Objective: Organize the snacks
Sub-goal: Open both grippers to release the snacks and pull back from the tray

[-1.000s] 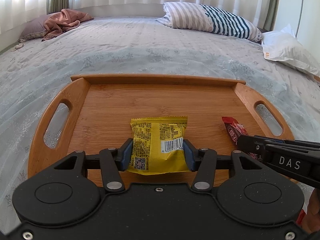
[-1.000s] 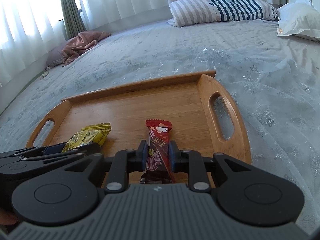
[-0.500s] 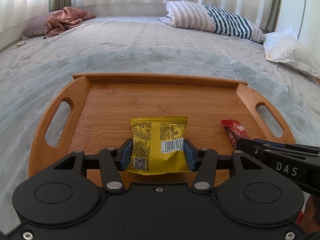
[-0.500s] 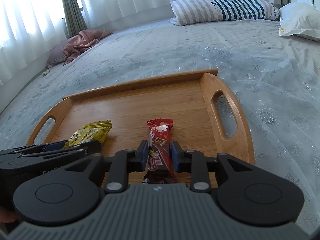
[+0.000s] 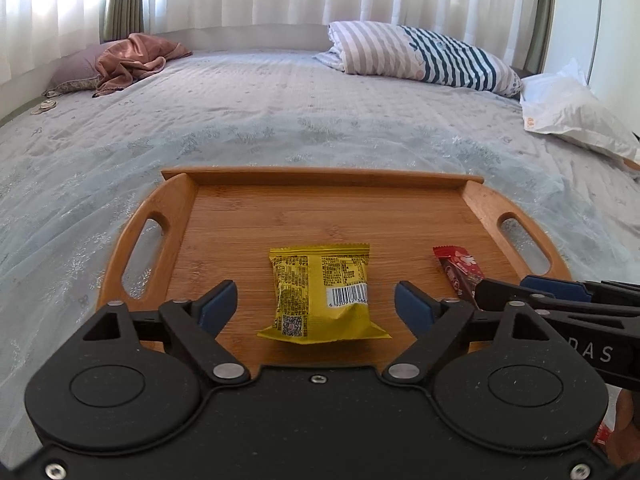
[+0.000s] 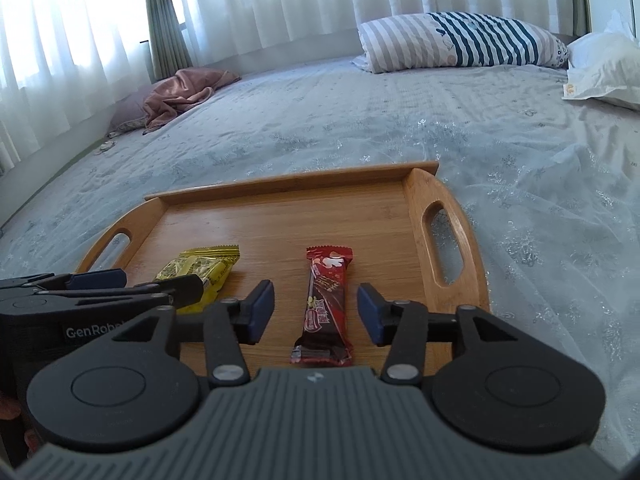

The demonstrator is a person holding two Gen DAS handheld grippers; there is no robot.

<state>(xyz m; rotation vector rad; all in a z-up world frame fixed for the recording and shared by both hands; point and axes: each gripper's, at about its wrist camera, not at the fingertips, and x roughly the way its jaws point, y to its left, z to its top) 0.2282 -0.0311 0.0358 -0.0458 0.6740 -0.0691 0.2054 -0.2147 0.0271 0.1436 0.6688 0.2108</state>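
Now both tongs opening: L (image 5: 316,306) round yellow pkt (image 5: 320,294), R (image 6: 316,312) round red bar (image 6: 326,304).

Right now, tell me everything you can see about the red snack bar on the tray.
The red snack bar is a long, narrow, glossy wrapper with crimped ends, red at the far end, darker toward the near end, with print too small to read. It lies flat, lengthwise, on the wooden tray, right of the yellow packet. The right hand-held gripper straddles it, jaws opening, pads clear.

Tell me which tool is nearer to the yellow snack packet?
Left. The left tool straddles the yellow snack packet, jaws opening, pads clear of it. The right tool sits beside it, around the red bar.
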